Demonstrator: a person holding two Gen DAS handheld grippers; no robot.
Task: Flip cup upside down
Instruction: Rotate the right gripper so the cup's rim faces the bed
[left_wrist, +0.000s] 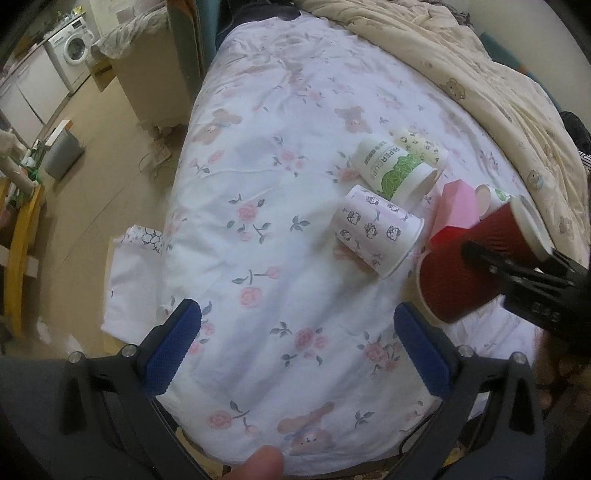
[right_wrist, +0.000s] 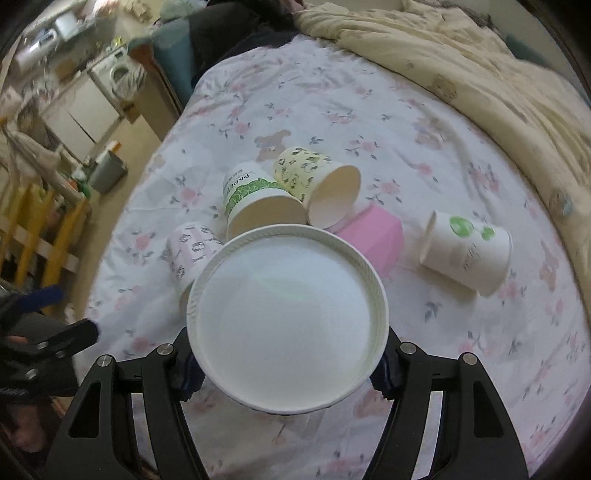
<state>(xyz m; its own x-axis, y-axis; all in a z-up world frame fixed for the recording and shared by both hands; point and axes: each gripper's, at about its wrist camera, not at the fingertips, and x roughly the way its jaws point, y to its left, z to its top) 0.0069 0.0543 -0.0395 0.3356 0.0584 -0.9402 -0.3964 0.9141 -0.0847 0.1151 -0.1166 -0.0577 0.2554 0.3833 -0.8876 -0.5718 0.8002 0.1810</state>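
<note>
A dark red ribbed paper cup (left_wrist: 469, 266) is clamped in the right gripper (right_wrist: 286, 373), held above the floral bedsheet (left_wrist: 277, 184) with its white base (right_wrist: 288, 314) facing that gripper's camera. It looks light, thin-walled and easily crushed, so a gentle hold across the ribbed sides suits it. The left gripper (left_wrist: 297, 350) hovers empty, jaws spread wide, pointing over the sheet.

cups (right_wrist: 258, 199) lying on bed (right_wrist: 424, 122), blanket (right_wrist: 480, 66) behind

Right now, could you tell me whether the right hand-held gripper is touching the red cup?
Touching: in the left wrist view, the right hand-held gripper clamps the red cup by its ribbed side.
</note>
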